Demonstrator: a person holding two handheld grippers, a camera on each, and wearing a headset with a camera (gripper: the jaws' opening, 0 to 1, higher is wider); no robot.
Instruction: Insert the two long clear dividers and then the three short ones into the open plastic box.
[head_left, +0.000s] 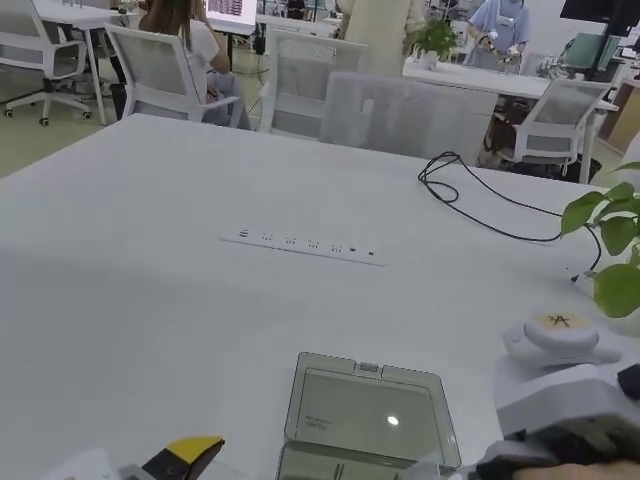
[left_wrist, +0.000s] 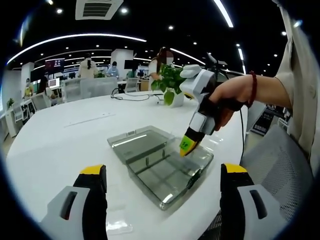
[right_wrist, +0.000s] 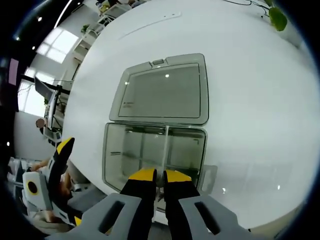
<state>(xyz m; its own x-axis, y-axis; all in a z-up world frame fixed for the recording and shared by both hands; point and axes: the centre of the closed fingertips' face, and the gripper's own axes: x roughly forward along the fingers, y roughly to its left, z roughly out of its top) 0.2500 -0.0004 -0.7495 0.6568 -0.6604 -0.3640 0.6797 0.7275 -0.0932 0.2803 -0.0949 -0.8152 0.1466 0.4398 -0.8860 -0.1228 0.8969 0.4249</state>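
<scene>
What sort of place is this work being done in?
Most likely an open-plan office or lab: mesh office chairs stand around white desks, there is a lit monitor, and a seated person works at another desk.

No words or numbers could be read for sure. A round pale yellow disc (head_left: 558, 322) on top of the right gripper (right_wrist: 160, 176) had a small dark sign on it. It looked a bit like the letter A. The clear box lid (head_left: 365, 410) had a few lines of tiny print (right_wrist: 127, 104) near one corner, too small to read. A far-off screen (head_left: 232, 10) showed rows of pink and dark marks, too blurry to read.
</scene>
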